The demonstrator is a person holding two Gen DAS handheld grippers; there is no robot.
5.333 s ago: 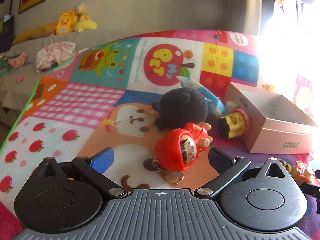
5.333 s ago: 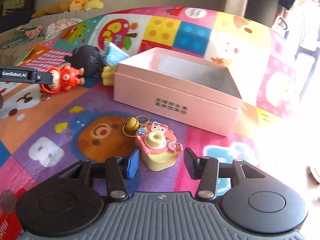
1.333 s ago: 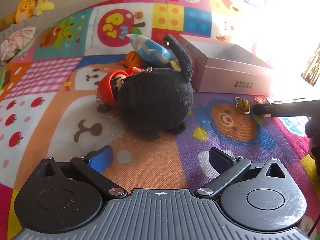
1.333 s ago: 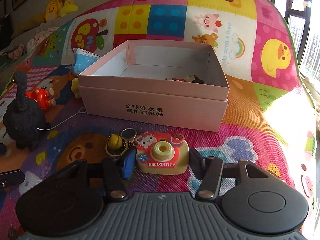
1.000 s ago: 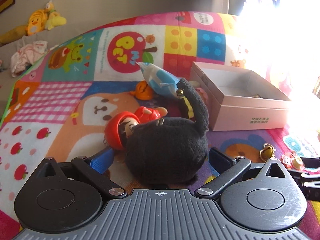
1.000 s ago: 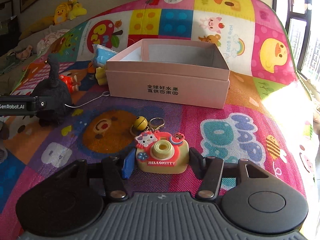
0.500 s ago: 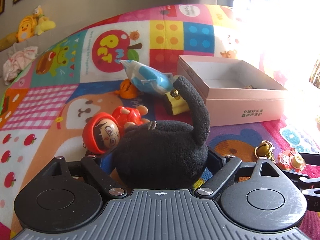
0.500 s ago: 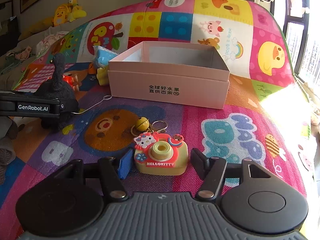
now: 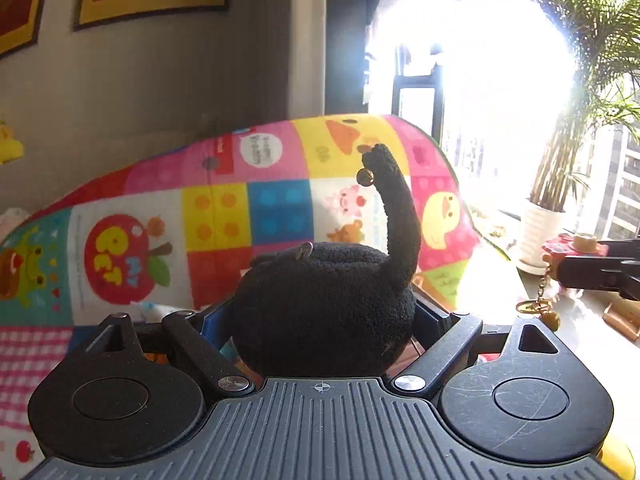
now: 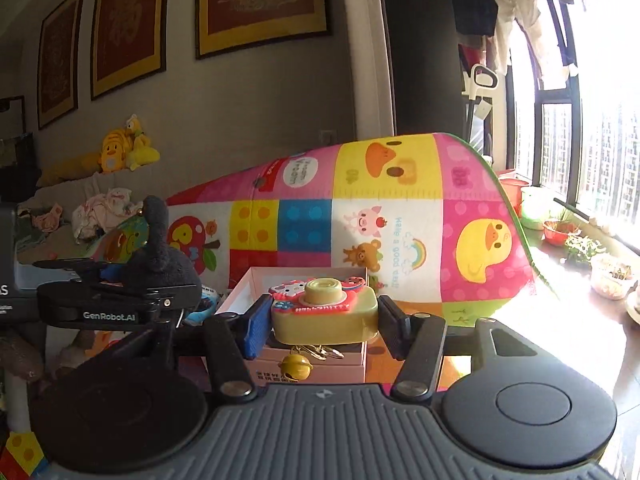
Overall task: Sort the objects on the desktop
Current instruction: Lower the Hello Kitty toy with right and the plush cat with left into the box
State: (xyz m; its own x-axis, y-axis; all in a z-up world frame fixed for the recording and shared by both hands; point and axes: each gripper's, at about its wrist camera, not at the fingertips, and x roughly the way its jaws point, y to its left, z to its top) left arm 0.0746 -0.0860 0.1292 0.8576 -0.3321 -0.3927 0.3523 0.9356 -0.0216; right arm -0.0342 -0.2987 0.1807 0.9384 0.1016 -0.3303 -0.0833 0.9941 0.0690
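Observation:
My left gripper [image 9: 320,316] is shut on a black plush cat [image 9: 324,300] and holds it lifted, its tail pointing up. It also shows in the right wrist view [image 10: 160,268], at the left in the left gripper [image 10: 132,284]. My right gripper [image 10: 320,318] is shut on a yellow and pink Hello Kitty camera keychain [image 10: 324,312], held in the air with its gold bell [image 10: 295,368] hanging below. The pink box [image 10: 256,284] lies just beyond and beneath it. In the left wrist view the right gripper [image 9: 576,264] holds the keychain [image 9: 568,246] at the far right.
The colourful play mat [image 10: 400,208] covers the surface under both grippers. A blue packet [image 10: 204,300] lies left of the box. A potted palm [image 9: 560,184] and small plant pots [image 10: 560,232] stand by the bright window at the right. Plush toys [image 10: 120,152] sit on the far sofa.
Both grippers closed on their toys and lifted them off the mat. Both views tilted upward, showing the wall and window.

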